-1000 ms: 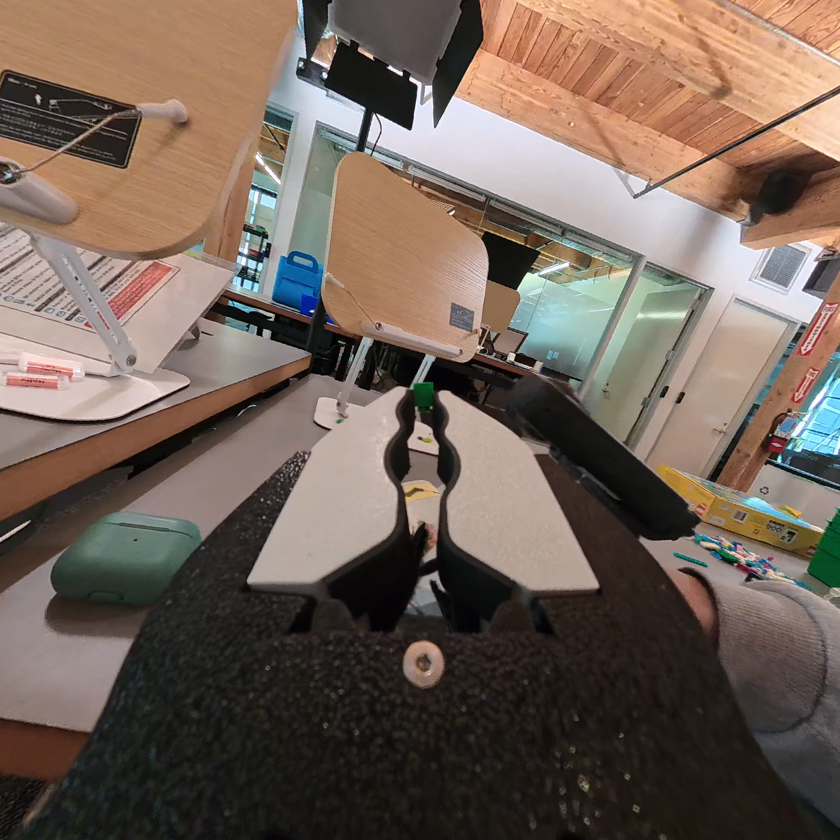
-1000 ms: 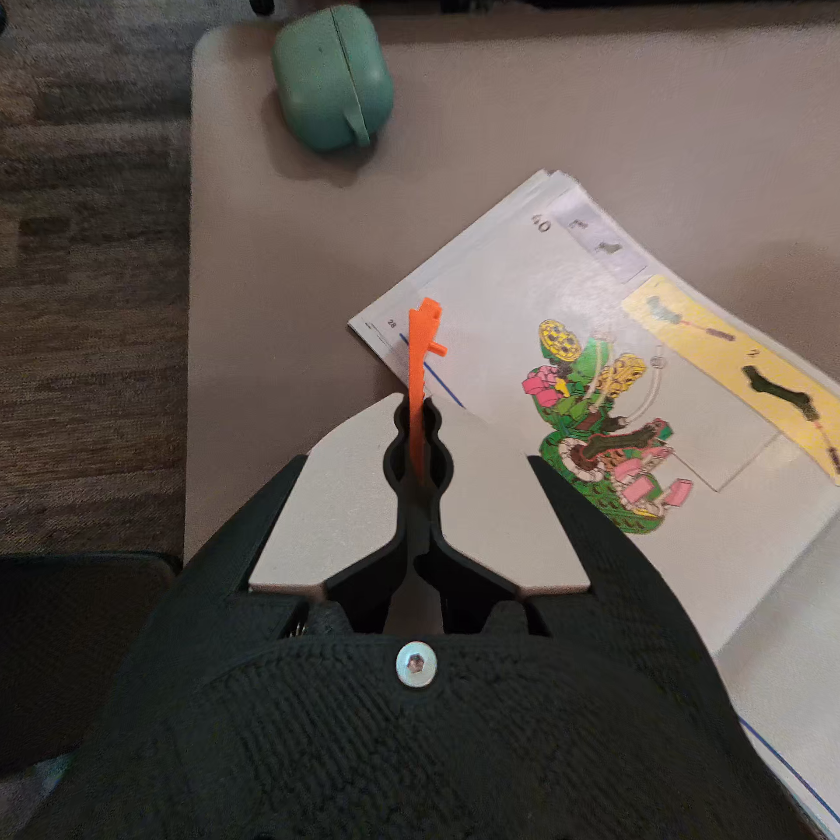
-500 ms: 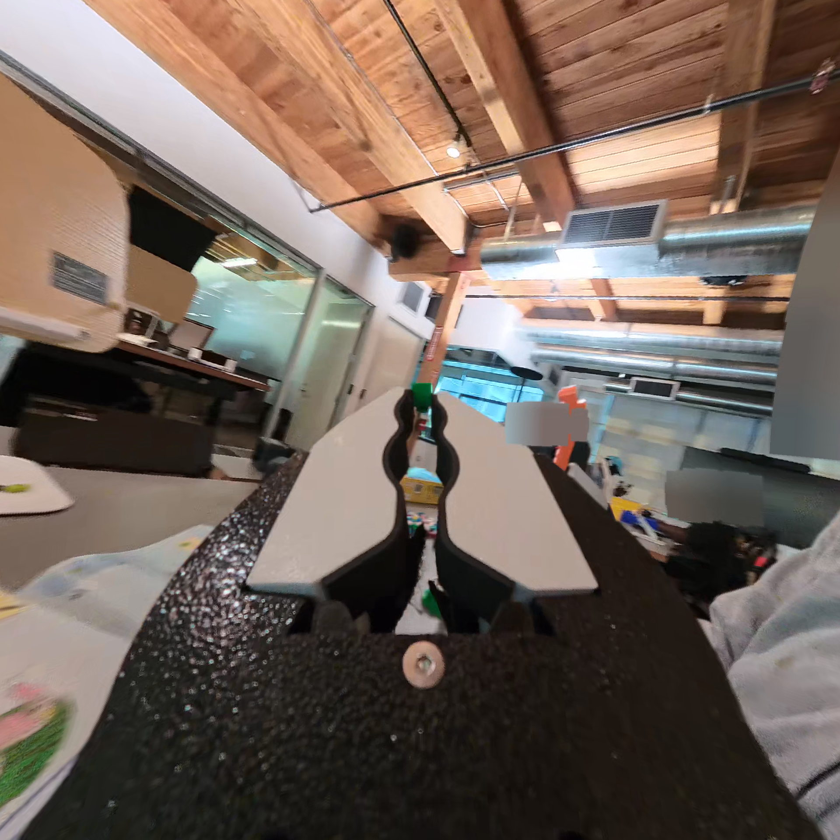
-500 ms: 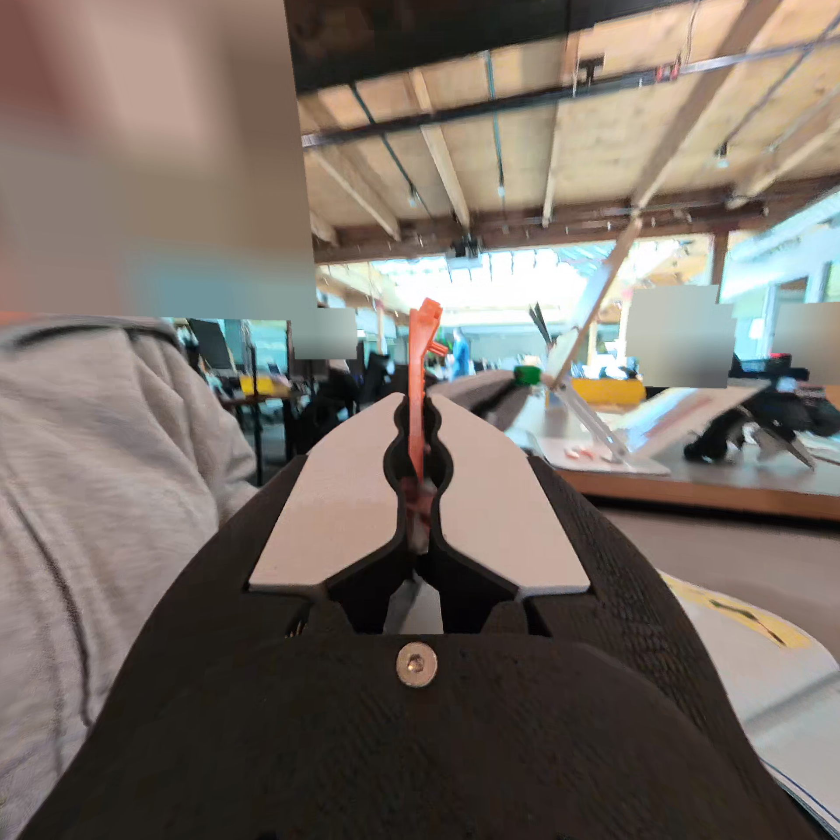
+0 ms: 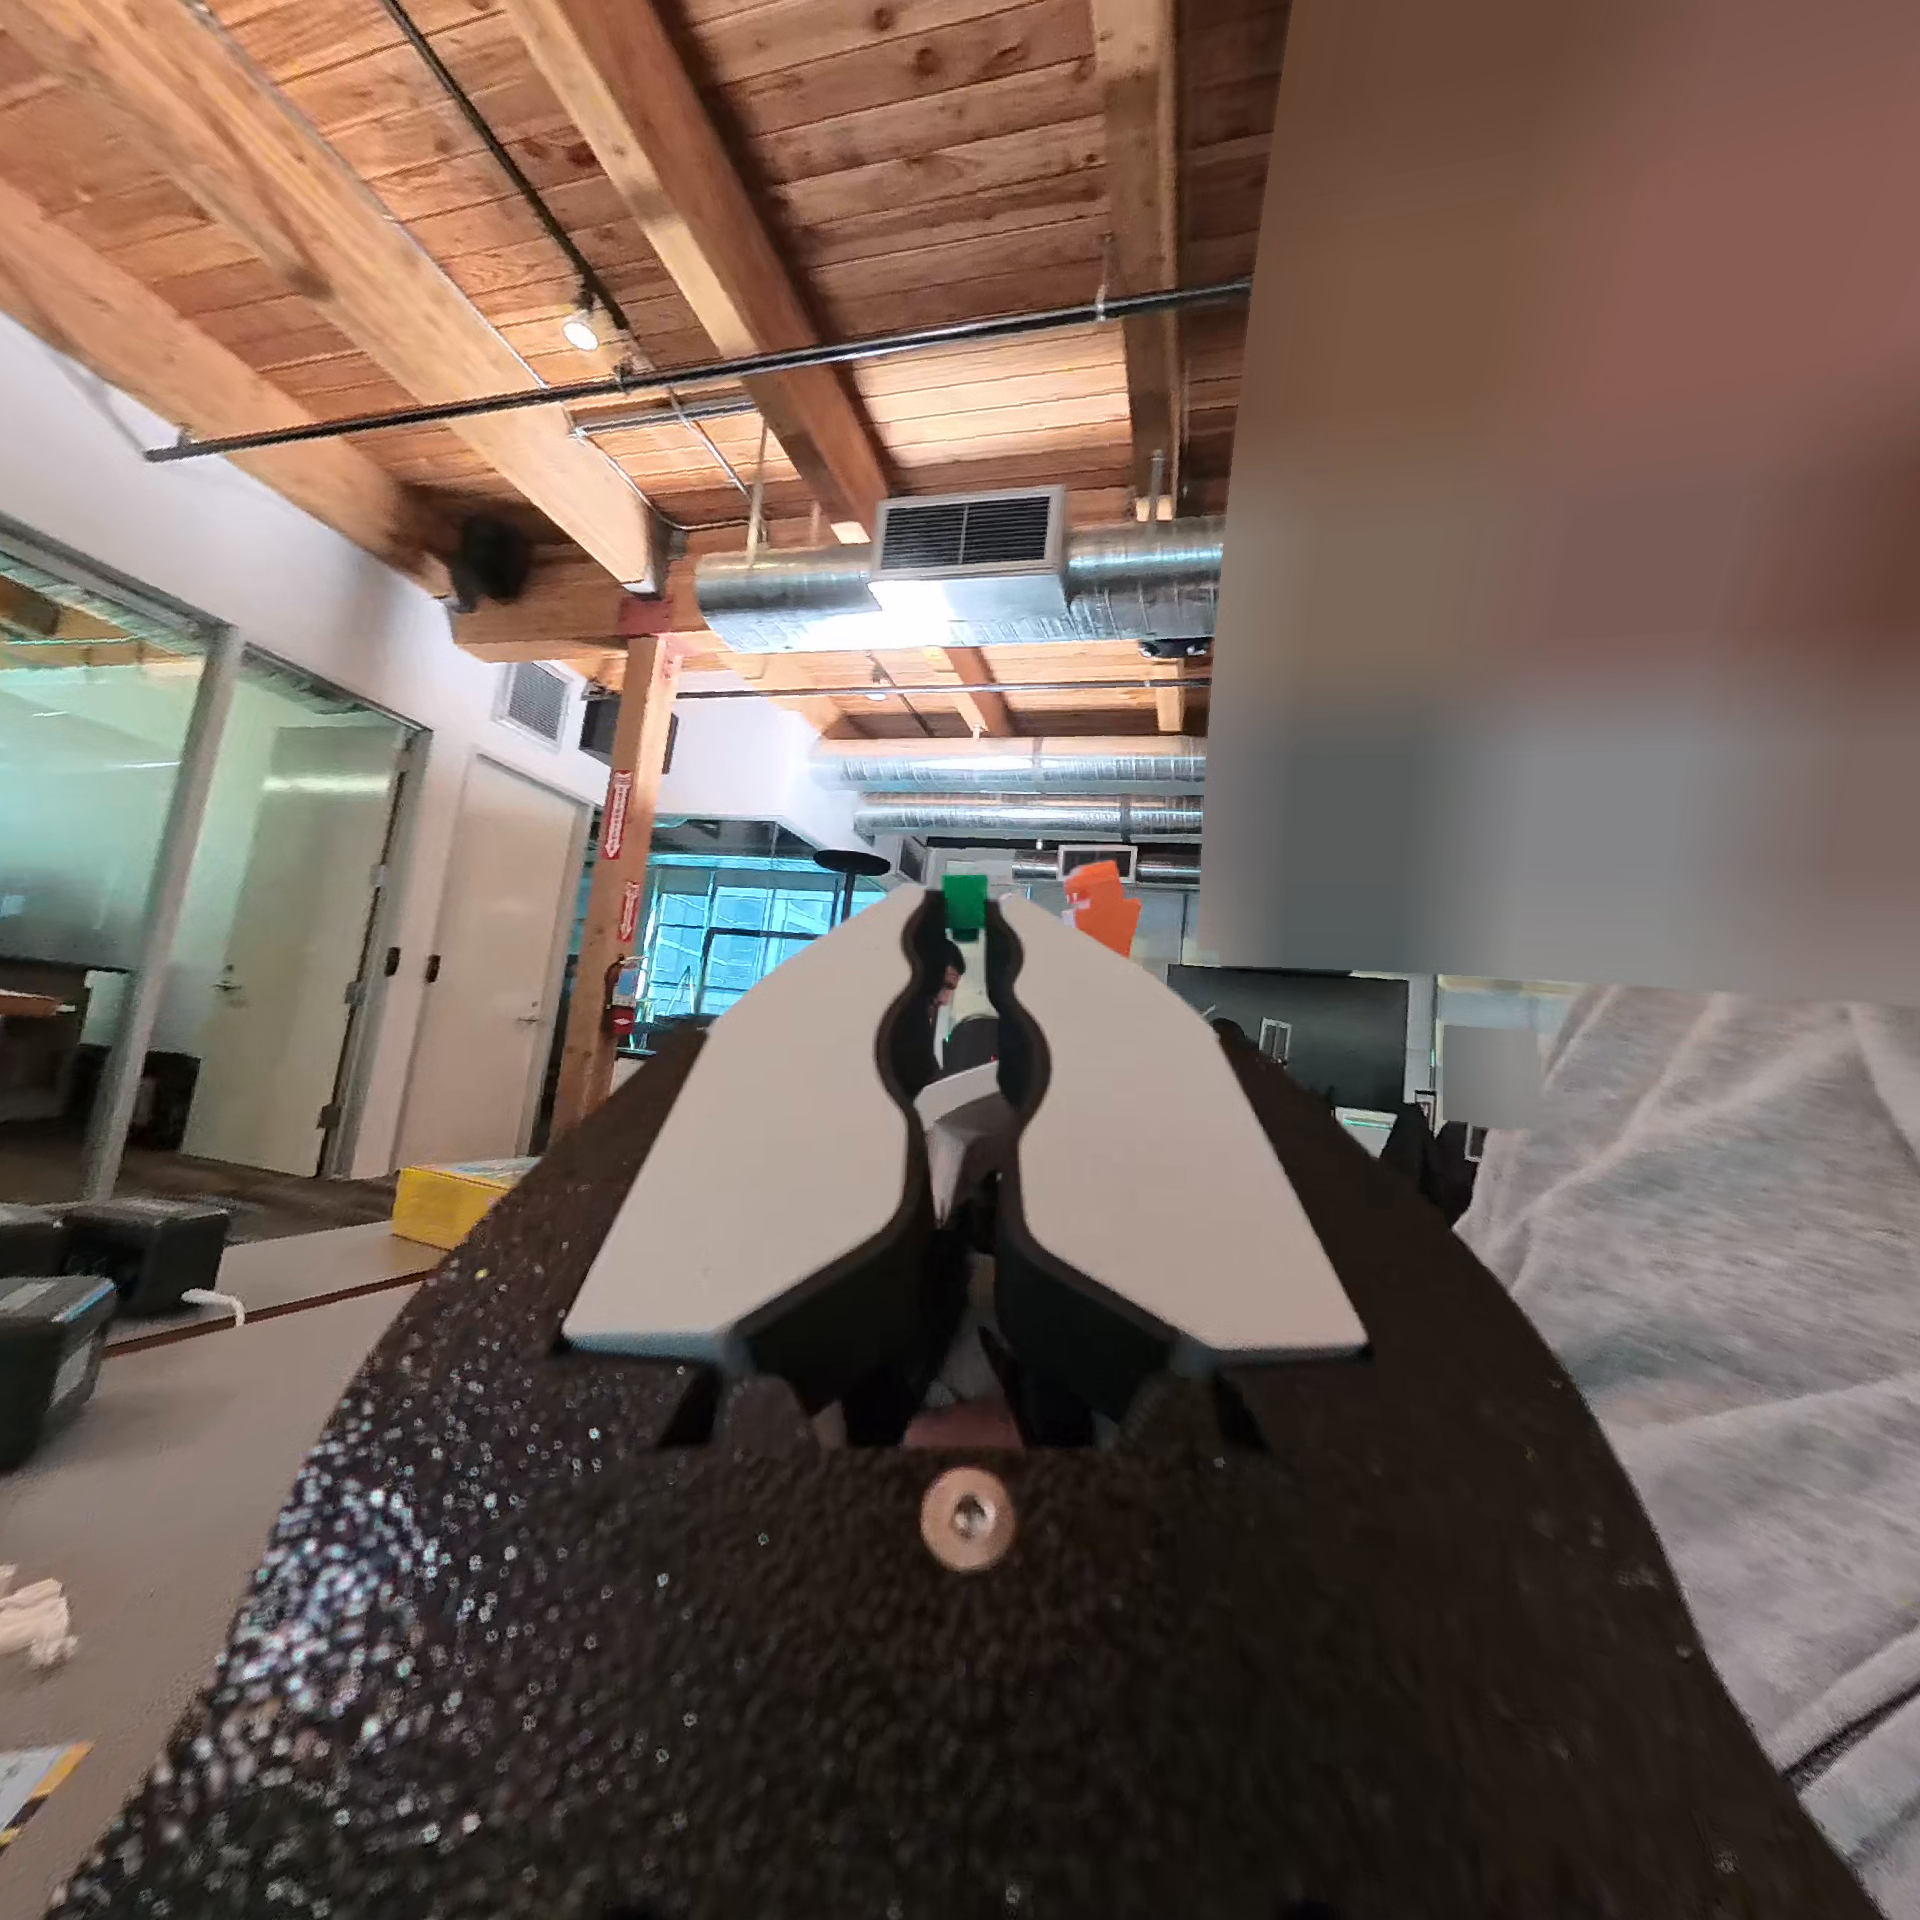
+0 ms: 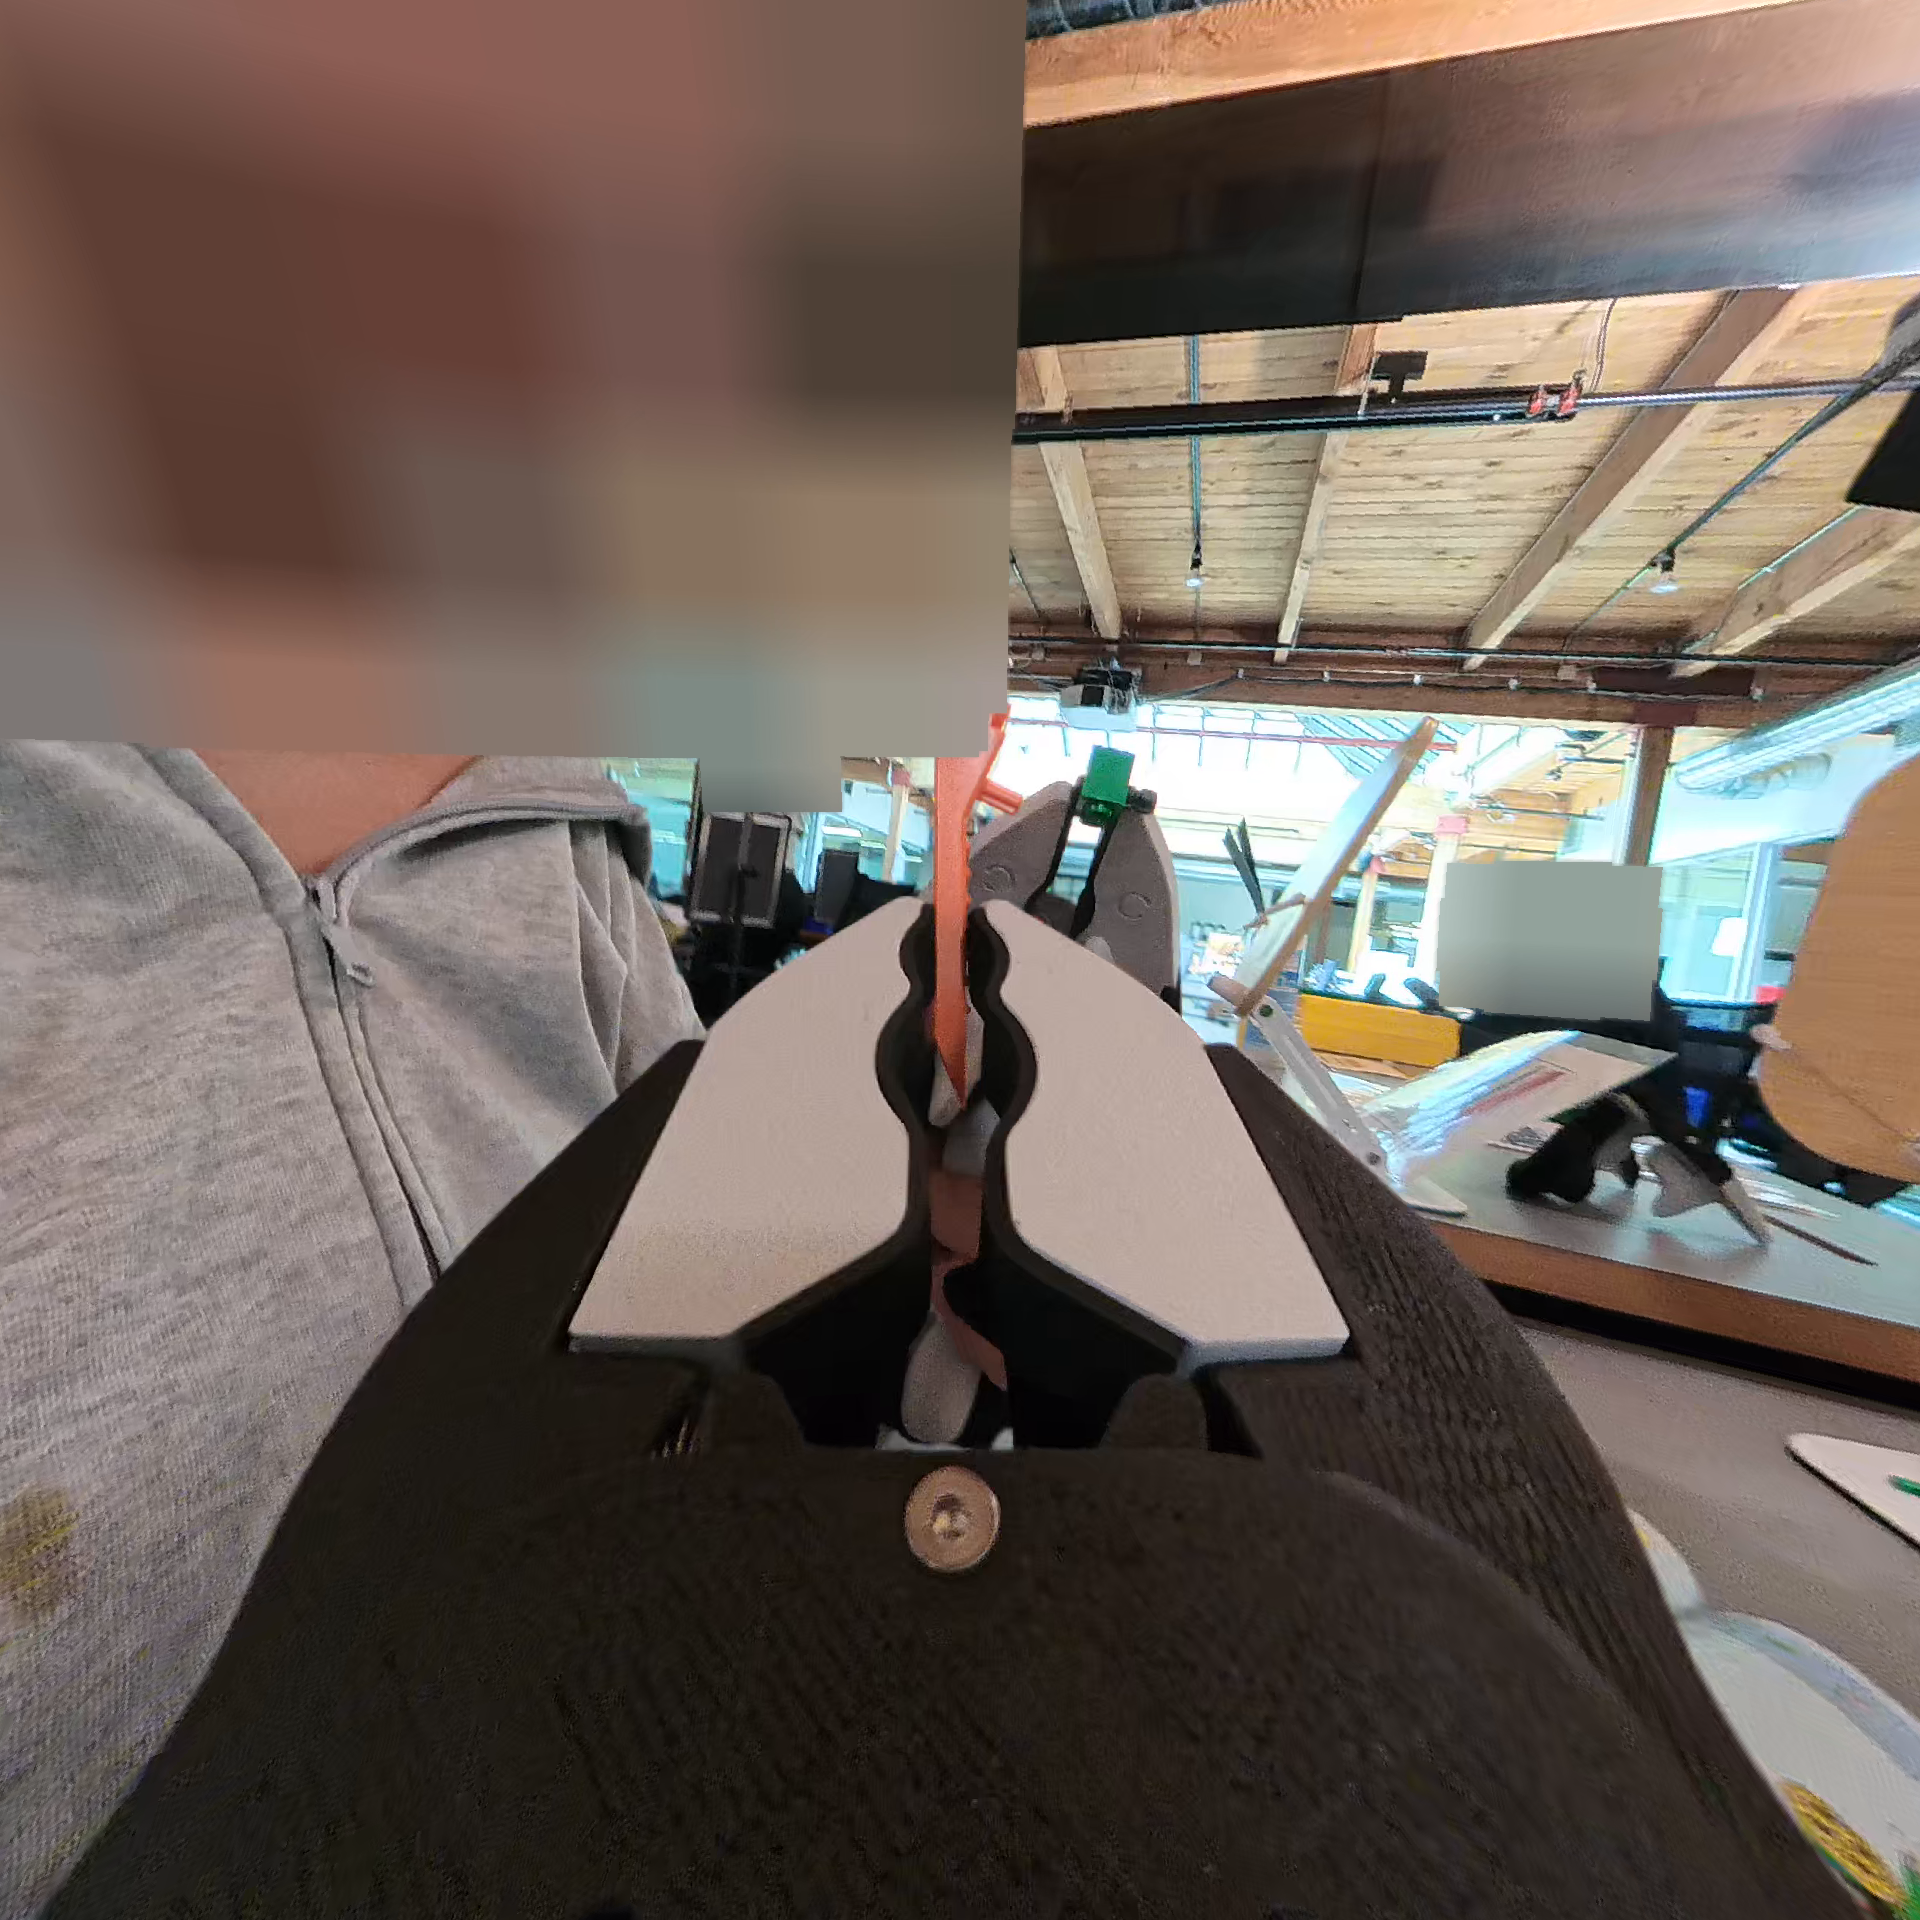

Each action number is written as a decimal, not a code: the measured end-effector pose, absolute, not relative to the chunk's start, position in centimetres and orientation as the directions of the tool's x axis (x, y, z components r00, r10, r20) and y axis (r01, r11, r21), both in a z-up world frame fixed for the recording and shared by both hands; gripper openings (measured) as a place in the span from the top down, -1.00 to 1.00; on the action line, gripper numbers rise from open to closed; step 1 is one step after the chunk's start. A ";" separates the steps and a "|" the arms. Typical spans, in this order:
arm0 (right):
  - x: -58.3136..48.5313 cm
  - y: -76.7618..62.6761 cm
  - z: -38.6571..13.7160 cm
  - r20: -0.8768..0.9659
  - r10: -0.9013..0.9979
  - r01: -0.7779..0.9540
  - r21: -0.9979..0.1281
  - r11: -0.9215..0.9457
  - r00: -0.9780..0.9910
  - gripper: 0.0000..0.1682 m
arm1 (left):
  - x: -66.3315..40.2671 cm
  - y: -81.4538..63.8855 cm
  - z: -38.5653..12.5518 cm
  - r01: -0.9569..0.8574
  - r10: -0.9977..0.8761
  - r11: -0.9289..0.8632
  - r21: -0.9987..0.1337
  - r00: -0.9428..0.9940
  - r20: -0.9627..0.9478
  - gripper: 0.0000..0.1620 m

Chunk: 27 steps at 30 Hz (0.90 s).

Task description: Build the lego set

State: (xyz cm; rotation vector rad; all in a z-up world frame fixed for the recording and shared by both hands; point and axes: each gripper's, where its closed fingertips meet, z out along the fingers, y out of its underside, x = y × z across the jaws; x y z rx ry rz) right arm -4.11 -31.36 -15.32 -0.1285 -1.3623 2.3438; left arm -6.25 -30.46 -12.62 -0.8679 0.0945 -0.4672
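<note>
My left gripper (image 5: 964, 914) is shut on a small green lego piece (image 5: 963, 899) that sticks out past its tips. My right gripper (image 6: 952, 920) is shut on a thin orange lego tool (image 6: 948, 883) that stands upright out of its tips. Both are raised in the air and tilted up, close in front of the person in a grey hoodie (image 6: 260, 1091). In the right wrist view the left gripper (image 6: 1101, 821) with the green piece (image 6: 1108, 774) is just beyond and right of the orange tool. In the left wrist view the orange tool (image 5: 1101, 909) shows just right of the green piece.
The grey table (image 5: 208, 1403) lies low at the left, with a yellow box (image 5: 457, 1200) and black boxes (image 5: 62, 1309) on it. The instruction booklet's corner (image 6: 1808, 1787) shows at the lower right. A wooden book stand (image 6: 1860, 997) is at the right. My left and right fingertips are right by each other.
Both grippers have lifted off the table and swung up toward the person. The two held pieces have come closer together. Both grips are unchanged.
</note>
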 end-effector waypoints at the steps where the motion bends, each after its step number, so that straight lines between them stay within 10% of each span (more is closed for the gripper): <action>1: -4.1 -31.5 -15.5 0.152 0.415 -0.330 -0.854 -0.401 -0.897 0.95 | -6.0 -30.4 -12.6 0.347 -0.437 0.549 -0.761 0.895 0.094 0.91; 15: -4.8 -32.2 -16.7 0.280 0.519 -0.440 -0.872 -0.213 -0.807 0.95 | -6.3 -31.7 -13.4 0.309 -0.446 0.579 -0.754 0.894 0.024 0.92; 19: -8.2 -31.7 -19.9 0.453 0.642 -0.429 -0.879 0.208 -0.618 0.95 | -11.3 -33.2 -14.8 0.084 -0.155 0.570 -0.817 0.988 -0.007 0.93; 27: -13.5 -31.6 -31.0 0.902 0.134 -0.231 -0.245 0.941 -0.410 0.95 | -15.6 -36.1 -18.5 -0.140 0.113 0.389 -0.910 0.988 -0.103 0.91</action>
